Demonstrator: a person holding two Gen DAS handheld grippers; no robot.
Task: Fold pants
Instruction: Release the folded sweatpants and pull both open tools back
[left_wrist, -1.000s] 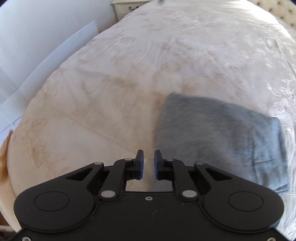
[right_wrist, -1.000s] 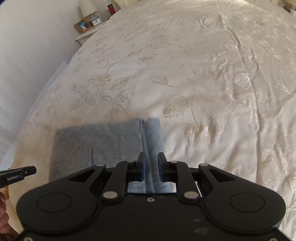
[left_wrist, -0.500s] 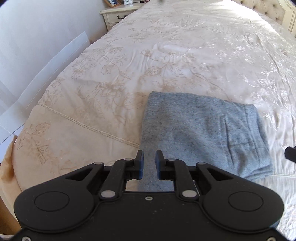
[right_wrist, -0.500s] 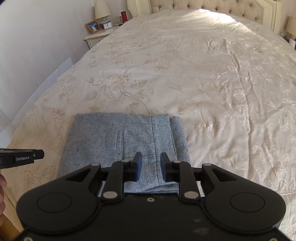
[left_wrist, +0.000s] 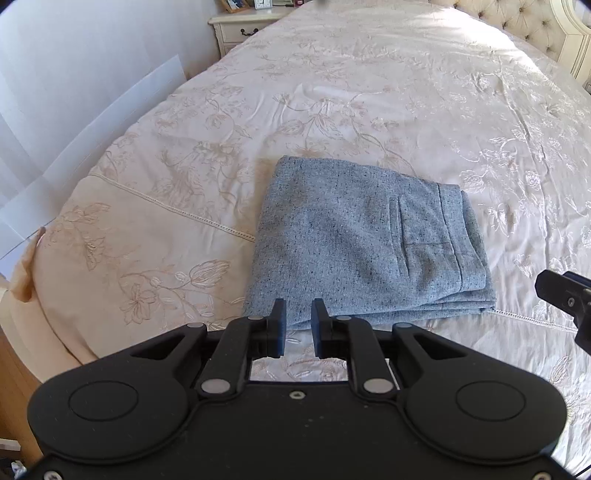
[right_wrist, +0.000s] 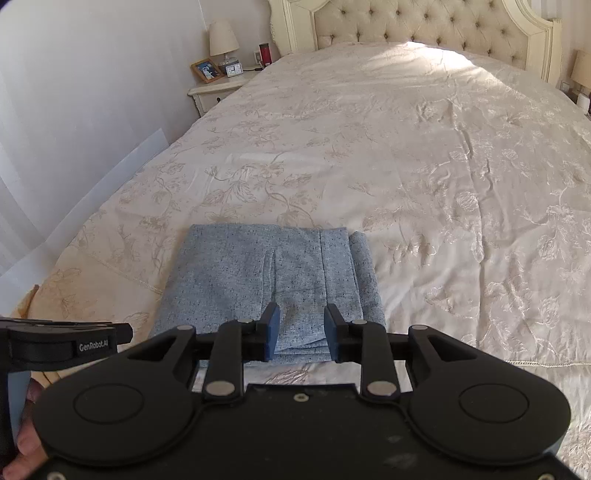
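Two tools hang above a bed (right_wrist: 424, 155) with a cream floral bedspread: the left tool (left_wrist: 297, 328) released, empty; the right tool (right_wrist: 301, 334) opening, empty. Folded pants (left_wrist: 365, 243) lie near the foot; a nightstand (right_wrist: 218, 88) flanks the tufted headboard (right_wrist: 424, 22).

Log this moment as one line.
pants: folded, on bed | left gripper: empty | right gripper: opening, empty

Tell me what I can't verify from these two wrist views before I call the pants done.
- Underside layers of the folded pants: hidden by the top layer, both views.
- Near edge of the pants: partly covered by the right gripper in the right wrist view.
- Left gripper: cut off by the frame edge in the right wrist view.
- Clock on the nightstand: too small to read.
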